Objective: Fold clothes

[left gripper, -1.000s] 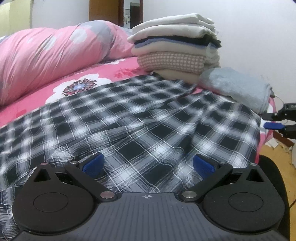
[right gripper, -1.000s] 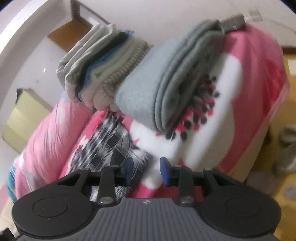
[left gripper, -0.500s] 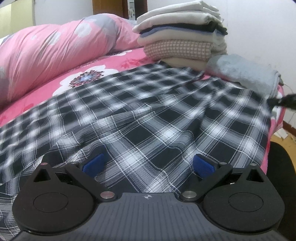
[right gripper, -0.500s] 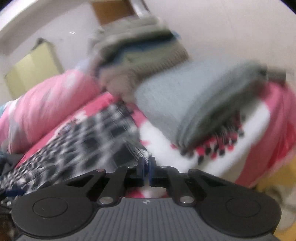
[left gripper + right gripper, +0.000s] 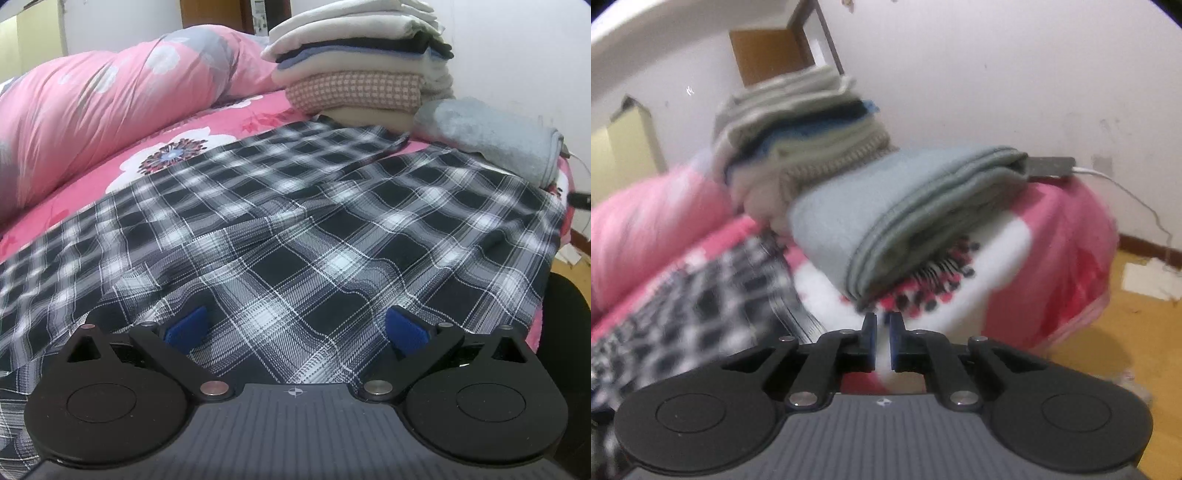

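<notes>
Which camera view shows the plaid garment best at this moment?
The left wrist view: the plaid garment lies sharp and spread across the pink floral bedsheet, nearly filling the frame. The right wrist view catches only a blurred strip of it at the lower left, partly cut off.

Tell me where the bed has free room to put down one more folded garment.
Free: pink flowered sheet between the rolled pink quilt and the black-and-white checked cloth. Crowded: the far corner, with the tall stack of folded clothes and folded grey towel.
</notes>
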